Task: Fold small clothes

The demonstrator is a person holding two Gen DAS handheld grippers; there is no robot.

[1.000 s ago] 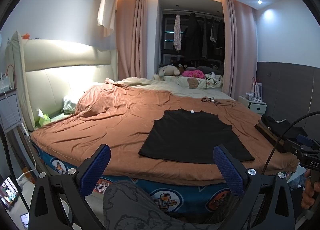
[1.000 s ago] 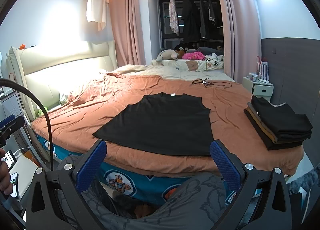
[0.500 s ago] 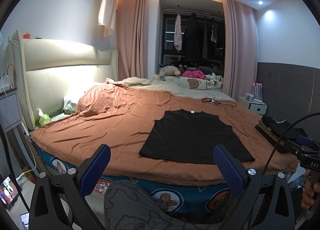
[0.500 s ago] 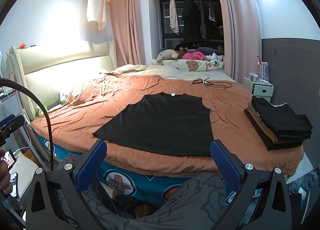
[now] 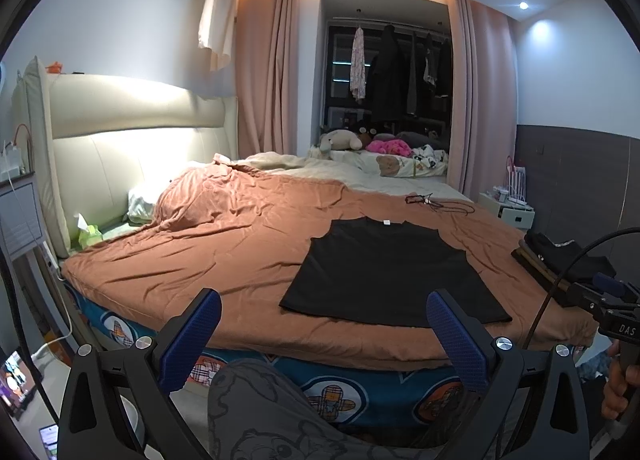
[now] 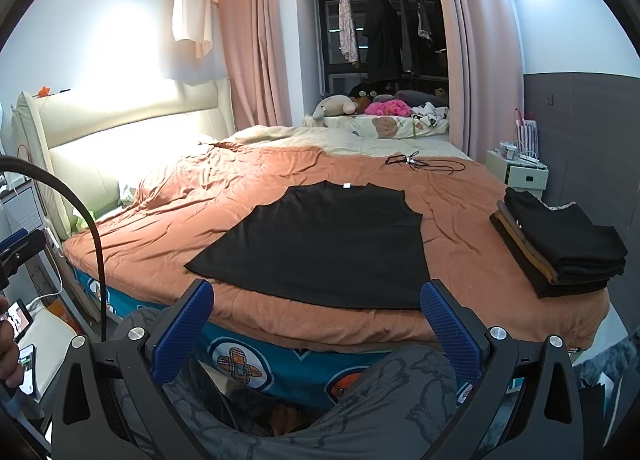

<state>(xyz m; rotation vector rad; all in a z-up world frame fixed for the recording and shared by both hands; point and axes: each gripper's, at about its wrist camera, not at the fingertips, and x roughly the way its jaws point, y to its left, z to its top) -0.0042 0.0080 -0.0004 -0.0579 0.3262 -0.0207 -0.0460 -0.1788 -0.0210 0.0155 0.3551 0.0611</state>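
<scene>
Nearest in both wrist views, a knee in grey printed trousers [image 5: 276, 416] sits just below each claw. The left claw [image 5: 322, 334] has its blue fingers [image 5: 192, 340] spread wide apart and holds nothing; the right claw [image 6: 316, 324] is likewise spread wide and empty. Both hang off the near edge of the bed [image 6: 280, 364], short of the bedding. At the far right of the left wrist view, a hand [image 5: 618, 392] grips the handle of the other tool, with a black cable [image 5: 560, 280] arching up from it.

On the bed, a rumpled brown sheet [image 5: 208, 244] covers the mattress. A black sleeveless shirt [image 6: 324, 244] lies flat on it near the front edge, neck away from the cameras, with nothing touching it. To its right, well apart, stands a stack of folded clothes [image 6: 560, 244], mostly black with a brown layer.

Beyond the shirt, a tangle of thin black cord [image 6: 420, 163] rests on the sheet. A small white nightstand [image 6: 520, 175] stands by the right wall. Farther back are soft toys [image 6: 360, 105], pink curtains [image 6: 256, 51] and hanging clothes [image 6: 380, 31].
</scene>
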